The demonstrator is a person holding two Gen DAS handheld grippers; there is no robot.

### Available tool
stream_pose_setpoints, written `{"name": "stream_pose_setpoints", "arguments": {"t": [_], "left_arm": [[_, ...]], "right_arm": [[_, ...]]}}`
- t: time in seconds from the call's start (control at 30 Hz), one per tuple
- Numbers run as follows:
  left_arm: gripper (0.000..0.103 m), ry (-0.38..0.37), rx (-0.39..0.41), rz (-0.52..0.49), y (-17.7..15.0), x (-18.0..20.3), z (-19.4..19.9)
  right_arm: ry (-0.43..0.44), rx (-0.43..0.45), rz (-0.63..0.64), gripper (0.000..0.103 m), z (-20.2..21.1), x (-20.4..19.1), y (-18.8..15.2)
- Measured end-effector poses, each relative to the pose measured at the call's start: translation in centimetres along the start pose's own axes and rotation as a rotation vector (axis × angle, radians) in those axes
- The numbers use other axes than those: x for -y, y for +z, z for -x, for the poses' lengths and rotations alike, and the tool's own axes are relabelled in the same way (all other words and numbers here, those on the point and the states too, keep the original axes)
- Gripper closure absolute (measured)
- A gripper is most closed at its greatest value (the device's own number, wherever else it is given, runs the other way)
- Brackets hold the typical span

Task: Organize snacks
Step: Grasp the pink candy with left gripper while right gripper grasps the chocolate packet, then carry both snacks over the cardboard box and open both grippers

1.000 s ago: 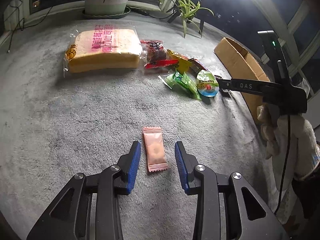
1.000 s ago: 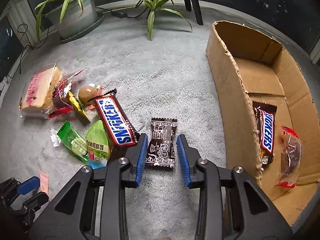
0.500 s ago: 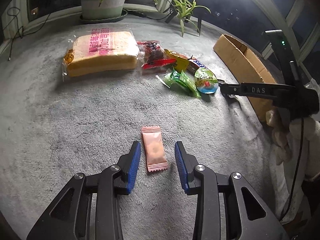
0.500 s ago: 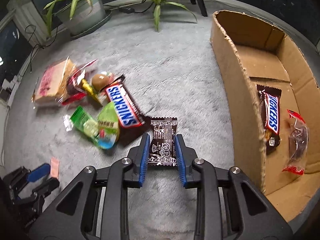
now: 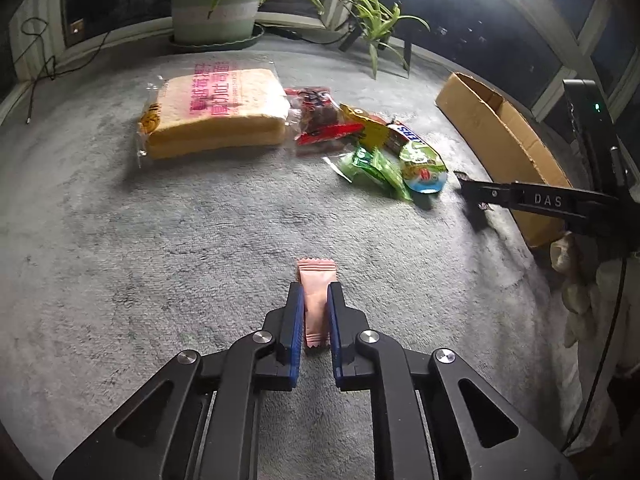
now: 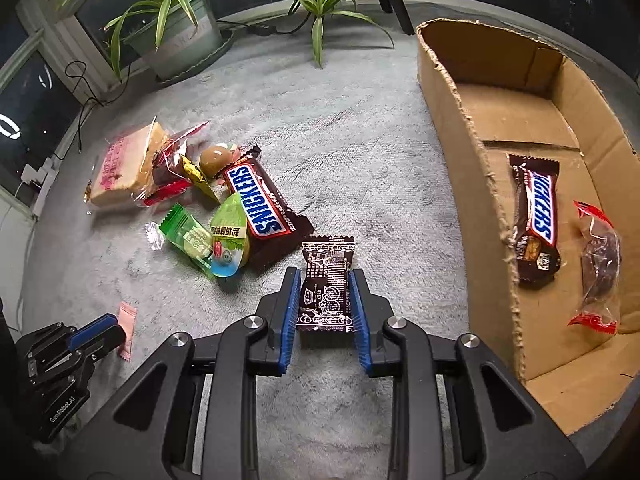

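My left gripper (image 5: 316, 292) is shut on a small pink candy packet (image 5: 317, 298), held just above the grey carpet; it also shows in the right wrist view (image 6: 127, 330). My right gripper (image 6: 324, 280) is shut on a dark brown candy packet (image 6: 327, 286), lifted off the carpet left of the cardboard box (image 6: 476, 184). The box holds a Snickers bar (image 6: 538, 220) and a clear red-ended packet (image 6: 598, 268). A pile of snacks lies on the carpet: a Snickers bar (image 6: 260, 204), a green jelly cup (image 6: 229, 236), a green packet (image 6: 184, 236) and a bread pack (image 5: 218, 114).
Two potted plants (image 6: 176, 28) stand at the carpet's far edge, with cables by the window. The box's tall near wall (image 5: 500, 148) stands right of the snack pile. A gloved hand (image 5: 580, 292) holds the right gripper.
Both grippers closed on their packets: the left on the pink candy, the right on the dark brown packet. Both then rose a little from the carpet.
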State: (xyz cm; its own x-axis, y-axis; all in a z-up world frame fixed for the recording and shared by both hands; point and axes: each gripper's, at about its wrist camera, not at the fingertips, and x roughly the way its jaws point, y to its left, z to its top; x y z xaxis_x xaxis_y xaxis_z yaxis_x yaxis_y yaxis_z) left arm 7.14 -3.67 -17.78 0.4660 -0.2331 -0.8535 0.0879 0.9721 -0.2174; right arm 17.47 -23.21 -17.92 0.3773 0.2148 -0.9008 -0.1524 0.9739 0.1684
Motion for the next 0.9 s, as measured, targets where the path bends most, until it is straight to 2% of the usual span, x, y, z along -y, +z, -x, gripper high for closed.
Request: {"name": "stream_pose_setpoints", "arguments": {"t": [0.1,0.23,0.4,0.47,0.53,0.67,0.9], "left_arm": [[0.091,0.02,-0.007,-0.006,0.0,0.4,0.0],[0.074,0.069,-0.027,-0.062,0.2,1.5,-0.4],[0.074,0.144,-0.057,-0.212,0.1,3.4,-1.1],[0.085,0.142,-0.073,-0.244,0.3,3.7,-1.3],[0.085,0.127,-0.081,-0.221,0.7,3.5,-1.4],[0.085,0.066,-0.083,-0.1,1.1,2.2,-1.1],[0.085,0.038,-0.046,-0.025,1.0,2.4,0.6]], "right_arm": [[0.012,0.003,-0.002,0.077,0.1,0.1,0.1],[0.029,0.013,0.012,0.077,0.4,-0.1,0.0],[0.046,0.027,0.033,0.077,0.6,-0.3,-0.1],[0.054,0.031,0.041,0.077,0.6,-0.2,-0.4],[0.067,0.03,0.042,0.077,0.7,0.1,-0.8],[0.094,0.031,0.042,0.077,0.9,0.5,-1.3],[0.14,0.063,0.046,0.077,3.2,0.9,-1.5]]}}
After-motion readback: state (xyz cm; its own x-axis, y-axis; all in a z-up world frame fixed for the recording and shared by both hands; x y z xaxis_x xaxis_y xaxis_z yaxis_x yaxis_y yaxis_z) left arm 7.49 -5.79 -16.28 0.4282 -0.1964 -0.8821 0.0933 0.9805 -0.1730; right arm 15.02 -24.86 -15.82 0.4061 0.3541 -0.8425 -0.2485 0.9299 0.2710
